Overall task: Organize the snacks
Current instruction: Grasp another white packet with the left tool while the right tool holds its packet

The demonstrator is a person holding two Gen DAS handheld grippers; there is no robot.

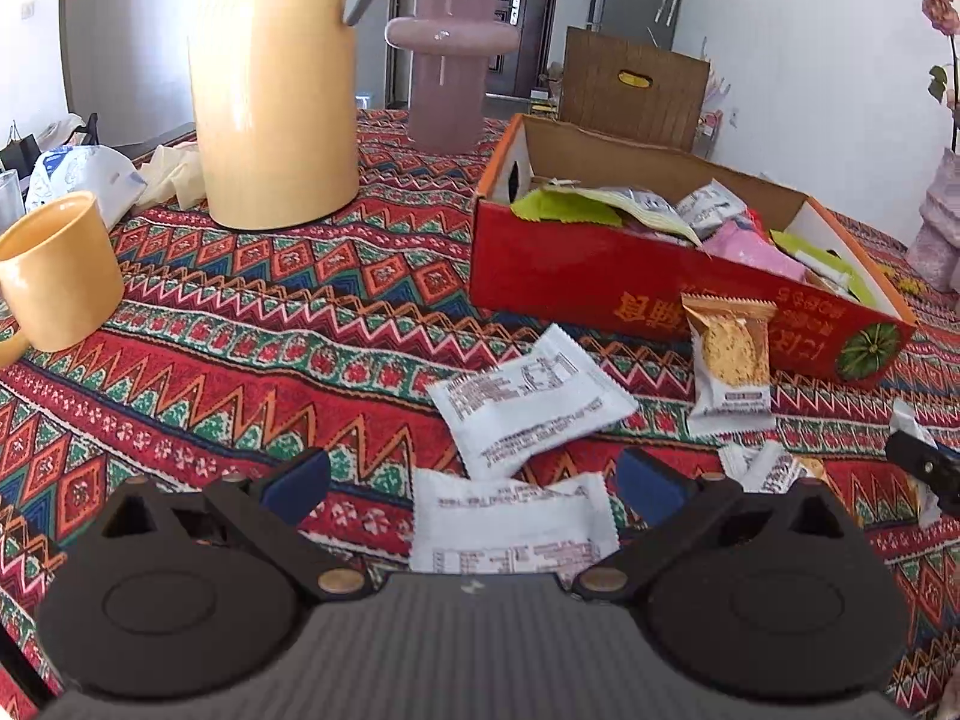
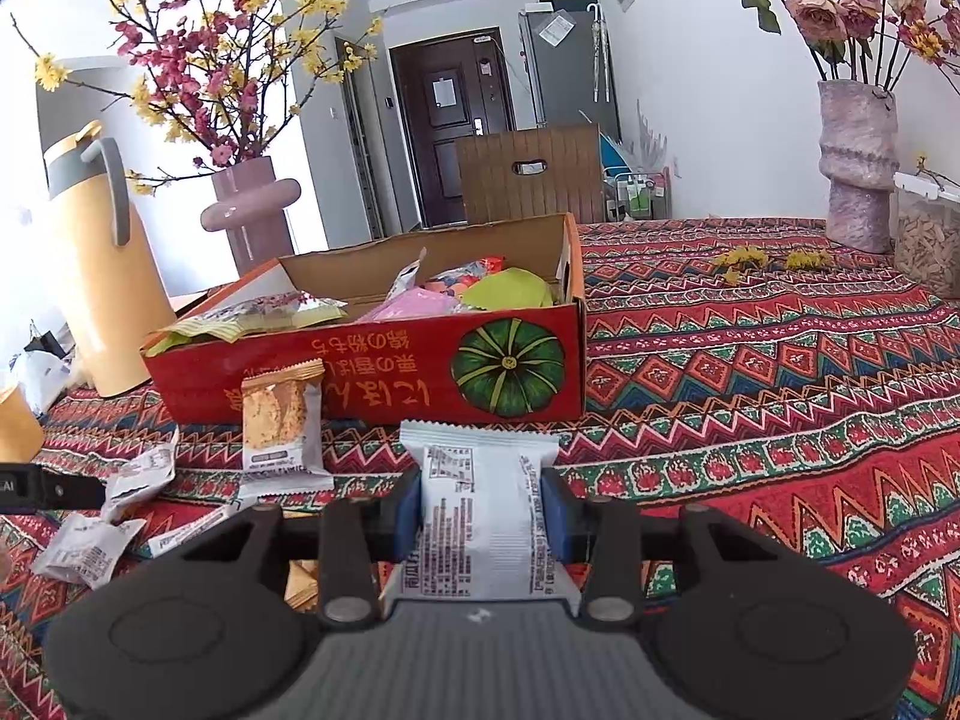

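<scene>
Over at the left, the left gripper (image 1: 474, 483) hovers with its jaws spread wide and empty above a white snack packet (image 1: 513, 531) lying flat on the patterned tablecloth (image 1: 240, 324), a second white packet (image 1: 531, 402) just beyond it. Further right, a biscuit packet (image 1: 729, 363) leans upright against the red cardboard box (image 1: 600, 276) that holds more snacks. Rightmost, the right gripper (image 2: 480, 507) is clamped on a white wrapped snack (image 2: 477, 516), held near the box front (image 2: 372, 378)
</scene>
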